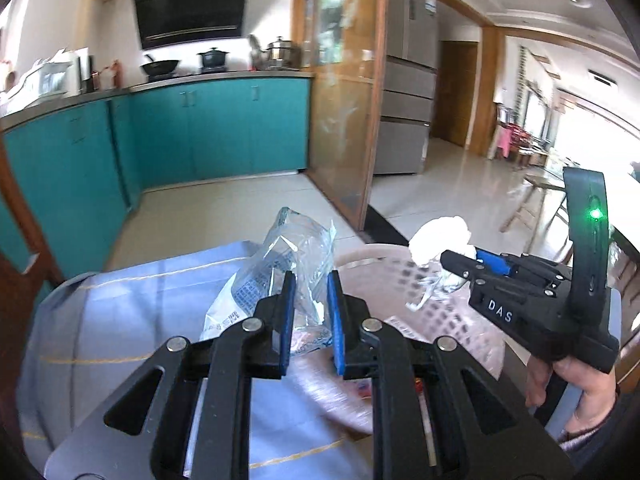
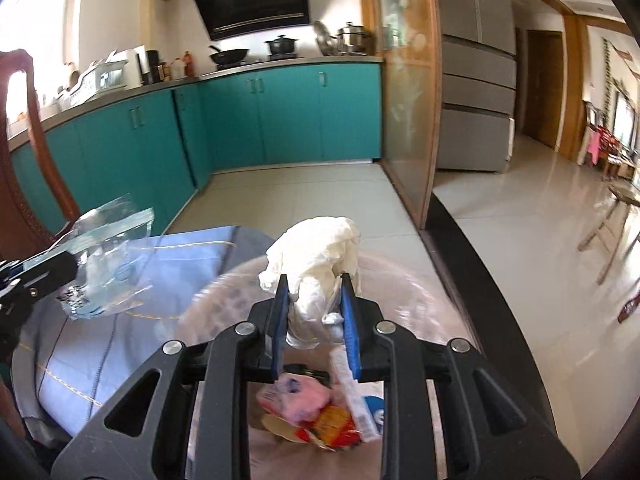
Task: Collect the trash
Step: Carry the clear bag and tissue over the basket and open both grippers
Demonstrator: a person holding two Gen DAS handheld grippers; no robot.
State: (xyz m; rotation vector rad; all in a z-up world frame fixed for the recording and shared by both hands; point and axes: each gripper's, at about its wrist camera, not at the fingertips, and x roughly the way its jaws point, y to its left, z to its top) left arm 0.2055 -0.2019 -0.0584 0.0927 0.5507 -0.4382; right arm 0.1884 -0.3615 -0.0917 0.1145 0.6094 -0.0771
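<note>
My left gripper [image 1: 312, 280] is shut on a clear crinkled plastic bag [image 1: 280, 264] with blue print, held above the near rim of a pale pink perforated basket [image 1: 384, 276]. My right gripper [image 2: 314, 284] is shut on a crumpled white tissue wad [image 2: 316, 260] over the same basket [image 2: 420, 304]. Inside the basket lie a pink wrapper [image 2: 296, 396], a red-orange wrapper [image 2: 332, 428] and a white packet [image 2: 356, 392]. The left wrist view shows the right gripper [image 1: 460, 258] with the tissue [image 1: 440, 236] at the right. The right wrist view shows the left gripper [image 2: 60, 268] with the bag [image 2: 108, 256] at the left.
A light blue cloth [image 1: 132, 320] covers the table under the basket. Teal kitchen cabinets [image 2: 260, 120] run behind, with a wood-framed glass partition [image 2: 408, 100] and a grey fridge [image 2: 476, 72] to the right. A wooden chair back [image 2: 24, 140] stands at the left, a wooden stool [image 2: 612, 216] far right.
</note>
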